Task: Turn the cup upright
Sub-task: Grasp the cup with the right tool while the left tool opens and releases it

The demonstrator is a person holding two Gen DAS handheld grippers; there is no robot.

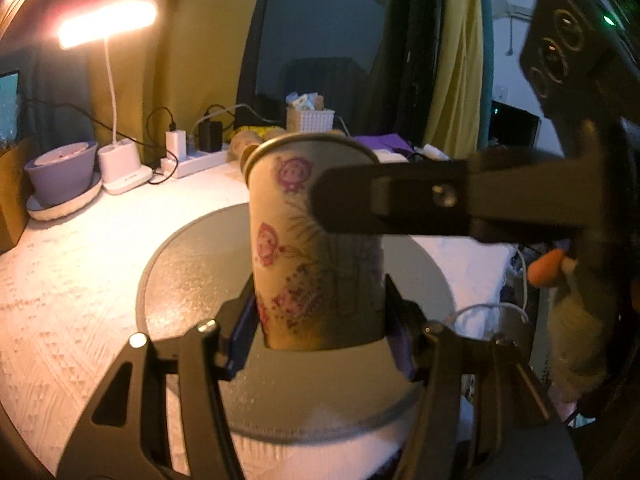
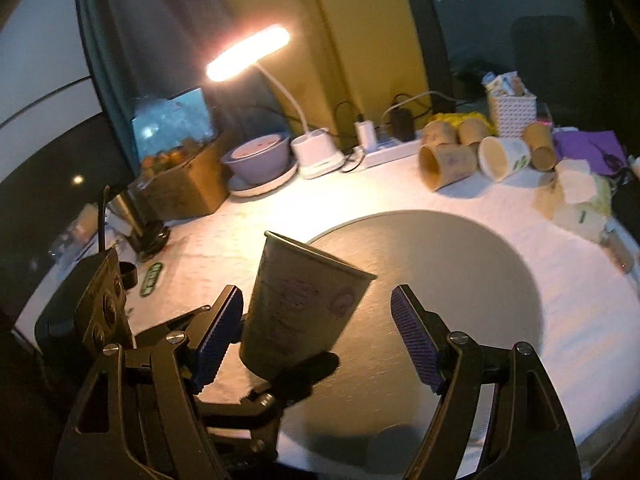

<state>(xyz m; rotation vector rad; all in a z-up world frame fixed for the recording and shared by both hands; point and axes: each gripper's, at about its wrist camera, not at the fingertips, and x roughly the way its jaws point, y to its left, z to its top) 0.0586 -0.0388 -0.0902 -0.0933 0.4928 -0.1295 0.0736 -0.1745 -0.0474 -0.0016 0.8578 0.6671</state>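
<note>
While the left gripper (image 1: 320, 344) clamps the paper cup (image 1: 316, 240) near its base, rim up, the cup hangs above the grey round mat (image 2: 460, 280). The right gripper (image 2: 316, 340) stands wide, one pad (image 2: 218, 340) just beside the cup.

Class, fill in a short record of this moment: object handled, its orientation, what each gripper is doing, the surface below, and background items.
object: paper cup with pink cartoon print
orientation: rim up, slightly tilted
left gripper: shut on the cup's base
right gripper: open, fingers either side of the cup, one close, the other apart
surface: round grey mat on a white cloth
background: lit desk lamp, several cups lying on their sides
</note>
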